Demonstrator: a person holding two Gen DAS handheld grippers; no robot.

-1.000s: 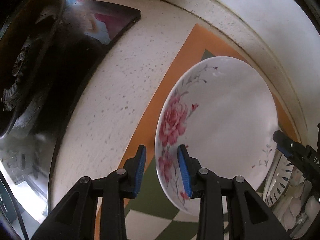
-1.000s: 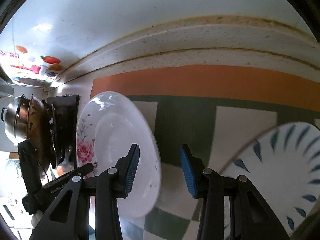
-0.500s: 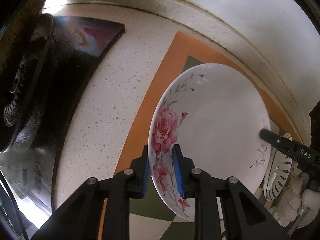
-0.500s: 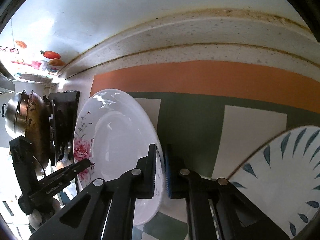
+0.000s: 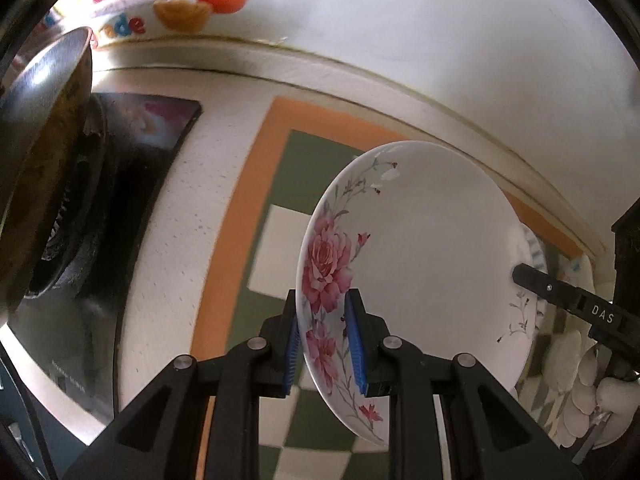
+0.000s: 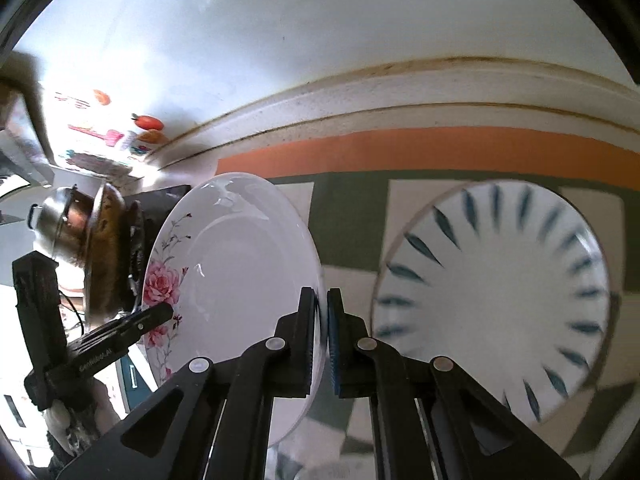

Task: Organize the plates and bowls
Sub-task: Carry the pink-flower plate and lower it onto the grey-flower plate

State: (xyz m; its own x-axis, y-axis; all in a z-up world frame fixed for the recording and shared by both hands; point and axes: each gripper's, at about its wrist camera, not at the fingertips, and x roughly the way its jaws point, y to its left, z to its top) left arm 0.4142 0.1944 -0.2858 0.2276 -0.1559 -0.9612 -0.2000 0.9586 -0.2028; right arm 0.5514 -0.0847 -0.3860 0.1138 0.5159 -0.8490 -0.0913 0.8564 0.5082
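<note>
Above the mat (image 5: 240,216), the rose plate (image 5: 420,264) is pinched at opposite rims by left gripper (image 5: 323,344) and right gripper (image 6: 322,340); it should be kept level and lowered squarely onto the blue plate (image 6: 496,292).

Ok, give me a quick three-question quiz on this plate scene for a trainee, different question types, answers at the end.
1. True or false: both tools grip the floral plate at once.
2. Multiple choice: the blue-leaf plate lies A) under the pan, B) on the checked mat, right of the floral plate, C) in the left tool.
3. Fill in: the left tool's pads clamp the rim at the part with the pink ____.

Key:
1. True: the right tool pinches the opposite rim.
2. B
3. flowers
</note>
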